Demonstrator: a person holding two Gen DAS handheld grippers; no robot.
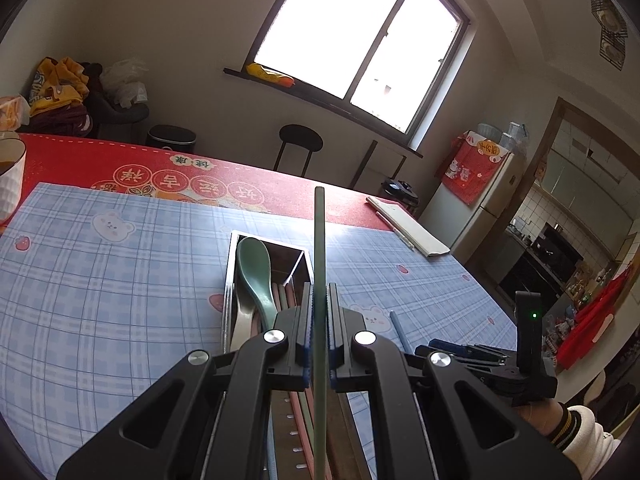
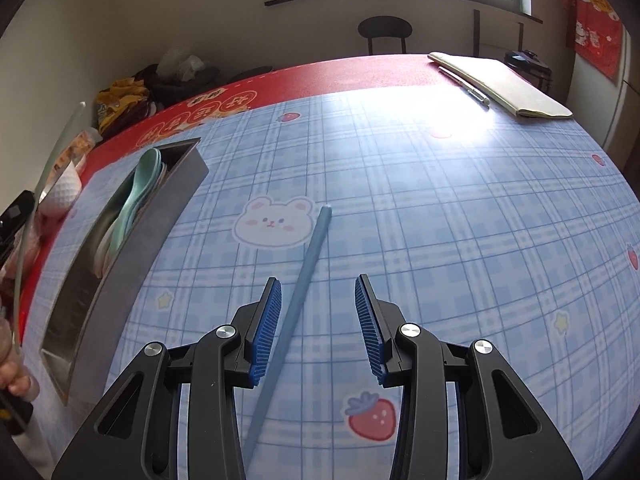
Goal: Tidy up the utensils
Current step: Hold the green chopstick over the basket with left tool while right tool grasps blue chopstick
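My left gripper [image 1: 319, 296] is shut on a green chopstick [image 1: 319, 240], which sticks out forward over the steel utensil box [image 1: 231, 264]. In the box lie a green spoon [image 1: 256, 272], a pale spoon and several pink and green chopsticks. From the right wrist the same green chopstick [image 2: 48, 168] shows at the far left above the box [image 2: 160, 224]. A blue chopstick [image 2: 304, 276] lies on the checked cloth, and my right gripper [image 2: 318, 284] hovers open over it, the stick close by the left pad. That blue chopstick [image 1: 398, 328] shows right of the box.
A blue checked cloth [image 2: 440, 220] covers the red table mat [image 1: 100, 160]. A notebook [image 2: 504, 84] with a pen [image 2: 464, 84] lies at the far right corner. A white cup [image 1: 10, 184] stands at the left edge. A black stool [image 1: 300, 144] stands beyond the table.
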